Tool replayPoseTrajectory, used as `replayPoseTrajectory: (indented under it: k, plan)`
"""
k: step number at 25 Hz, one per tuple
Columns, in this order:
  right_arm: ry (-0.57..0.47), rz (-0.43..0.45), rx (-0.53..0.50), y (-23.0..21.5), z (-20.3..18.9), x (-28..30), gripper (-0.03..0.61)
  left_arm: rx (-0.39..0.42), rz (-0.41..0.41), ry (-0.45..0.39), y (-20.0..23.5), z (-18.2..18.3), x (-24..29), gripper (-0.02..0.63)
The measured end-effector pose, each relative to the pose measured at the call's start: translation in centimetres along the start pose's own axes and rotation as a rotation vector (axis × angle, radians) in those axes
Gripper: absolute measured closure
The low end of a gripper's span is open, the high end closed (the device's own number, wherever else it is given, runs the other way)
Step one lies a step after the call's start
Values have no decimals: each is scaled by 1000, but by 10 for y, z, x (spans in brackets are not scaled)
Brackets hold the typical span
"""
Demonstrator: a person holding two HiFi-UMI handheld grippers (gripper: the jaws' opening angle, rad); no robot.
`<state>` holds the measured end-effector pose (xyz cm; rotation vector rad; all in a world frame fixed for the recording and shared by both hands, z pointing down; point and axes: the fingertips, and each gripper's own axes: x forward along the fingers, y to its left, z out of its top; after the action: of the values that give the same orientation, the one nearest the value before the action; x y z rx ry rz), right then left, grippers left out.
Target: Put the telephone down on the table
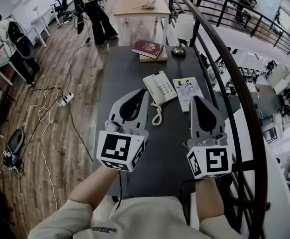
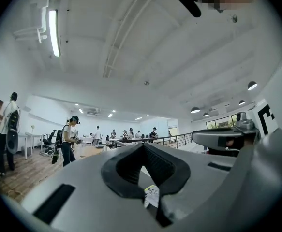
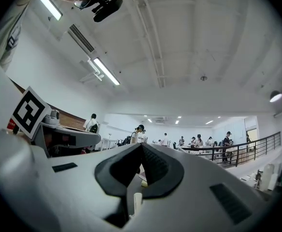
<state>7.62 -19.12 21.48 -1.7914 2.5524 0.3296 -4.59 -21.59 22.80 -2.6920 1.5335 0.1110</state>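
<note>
White telephone, prob. cradled: head view only.

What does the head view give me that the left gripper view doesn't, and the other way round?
Head view only: the white corded telephone lying on the dark rectangular table, the maroon hardback book and the brass-based lamp. Left gripper view only: the white ceiling with its long strip light. Both: the left gripper, shut and empty, the right gripper beside it, and the black metal railing.
</note>
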Motion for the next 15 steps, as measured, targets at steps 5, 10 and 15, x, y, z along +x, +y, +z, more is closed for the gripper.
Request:
replayPoseTrajectory:
  k: [5,10,15]
  plan:
    - [70,-11,-41,18,-26,-25,577,-41,-25,-4,-10,-24,-32,611]
    - [90,-27,-20,31,-48,-50,577,-9,-22,34,-17,-54,-47,611]
    - [106,4,-28,44,-59,-58,577,7,-13,38,-22,-67,-48,611]
